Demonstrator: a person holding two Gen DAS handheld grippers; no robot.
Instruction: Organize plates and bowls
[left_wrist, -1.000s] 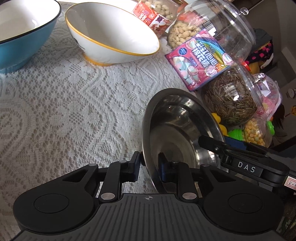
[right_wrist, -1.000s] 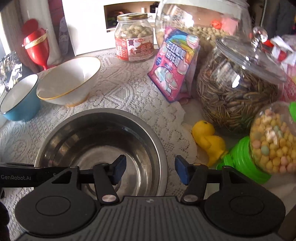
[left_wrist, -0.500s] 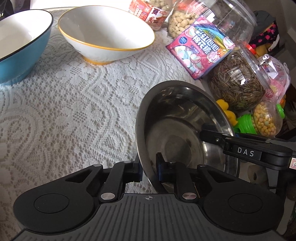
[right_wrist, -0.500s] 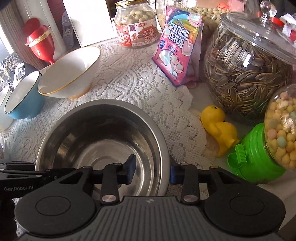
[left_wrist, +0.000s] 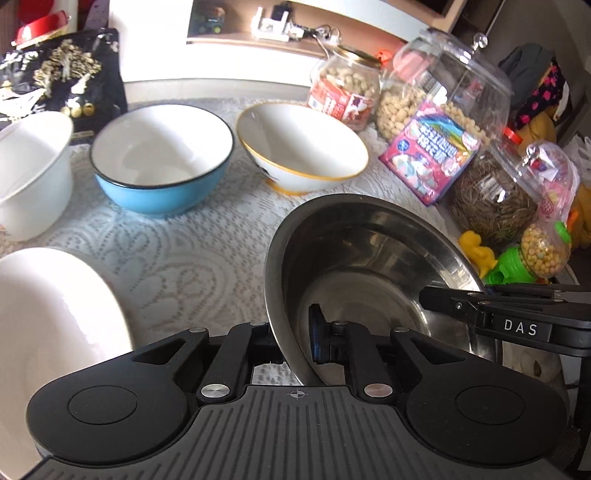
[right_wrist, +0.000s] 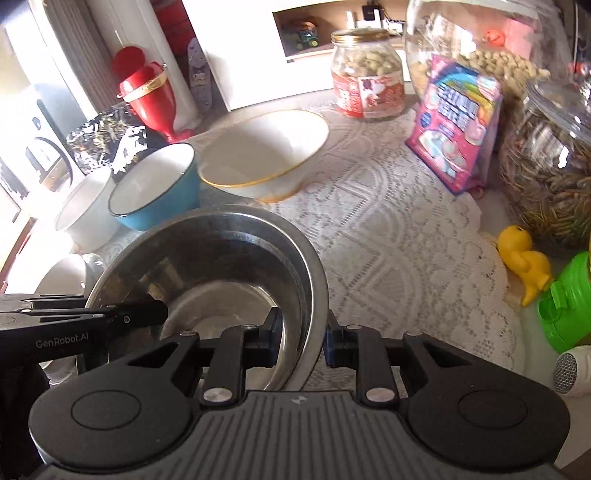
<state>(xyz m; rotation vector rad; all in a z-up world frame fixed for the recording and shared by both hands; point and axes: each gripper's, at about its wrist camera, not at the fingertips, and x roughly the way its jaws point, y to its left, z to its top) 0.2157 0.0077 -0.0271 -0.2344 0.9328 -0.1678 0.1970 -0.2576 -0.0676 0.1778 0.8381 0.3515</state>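
Pinching opposite rims of the steel bowl (left_wrist: 369, 266), the left tongs (left_wrist: 295, 341) and right tongs (right_wrist: 303, 338), just closed, hold it above the lace-covered desk (right_wrist: 388, 229), near the blue bowl (left_wrist: 159, 162)

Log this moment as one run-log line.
left gripper: shut on steel bowl rim | right gripper: shut on opposite rim | blue bowl, gold-rimmed bowl: on lace cloth

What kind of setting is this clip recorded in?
Probably a home dining or living-room table: a lace tablecloth, snack jars such as the sunflower seed jar, and household bowls like the blue bowl.
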